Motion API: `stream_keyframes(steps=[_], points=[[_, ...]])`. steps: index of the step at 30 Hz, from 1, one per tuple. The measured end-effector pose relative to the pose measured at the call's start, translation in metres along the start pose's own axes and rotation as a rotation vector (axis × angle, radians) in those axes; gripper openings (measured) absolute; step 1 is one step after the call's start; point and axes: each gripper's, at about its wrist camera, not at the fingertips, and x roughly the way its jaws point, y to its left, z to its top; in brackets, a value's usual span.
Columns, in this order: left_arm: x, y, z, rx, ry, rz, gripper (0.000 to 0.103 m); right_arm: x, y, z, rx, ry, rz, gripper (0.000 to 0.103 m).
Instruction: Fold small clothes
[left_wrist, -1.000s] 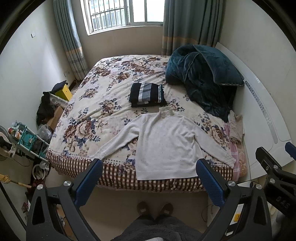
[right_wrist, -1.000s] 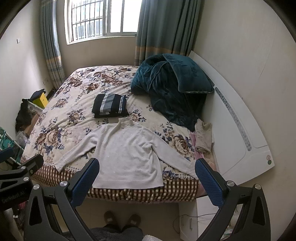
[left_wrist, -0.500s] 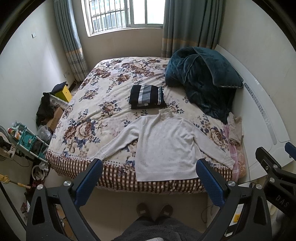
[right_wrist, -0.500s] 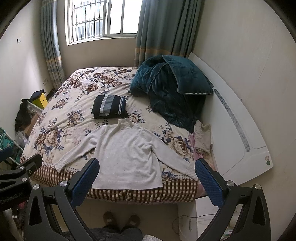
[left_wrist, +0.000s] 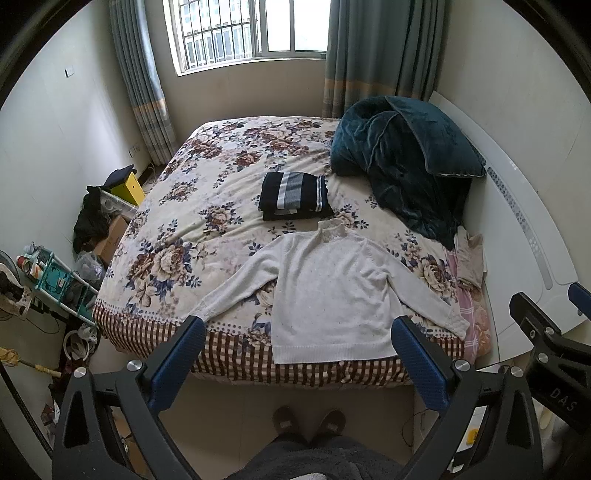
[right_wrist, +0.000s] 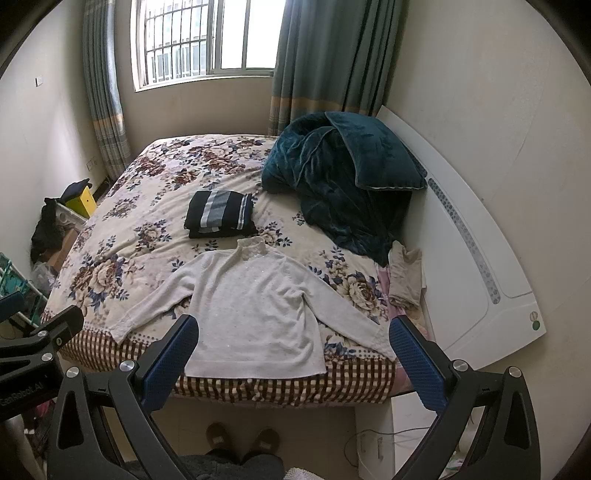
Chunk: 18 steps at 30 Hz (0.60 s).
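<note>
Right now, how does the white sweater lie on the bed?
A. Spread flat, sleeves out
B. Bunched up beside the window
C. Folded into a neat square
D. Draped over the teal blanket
A: the white sweater lies flat on the floral bed, both sleeves spread outward, unfolded.

Daylight is entering through a barred window (left_wrist: 243, 33) behind the bed (left_wrist: 207, 206). Grey-green curtains (left_wrist: 380, 51) are hanging beside the window. A white headboard (left_wrist: 524, 236) is standing right of the bed; tiled floor (left_wrist: 236, 402) is showing below it.
</note>
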Motion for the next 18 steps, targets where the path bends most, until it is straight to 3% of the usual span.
stream_keyframes(steps=[18], points=[[-0.002, 0.001, 0.005, 0.000, -0.007, -0.003, 0.103, -0.005, -0.002, 0.013, -0.001, -0.008, 0.001, 0.103]])
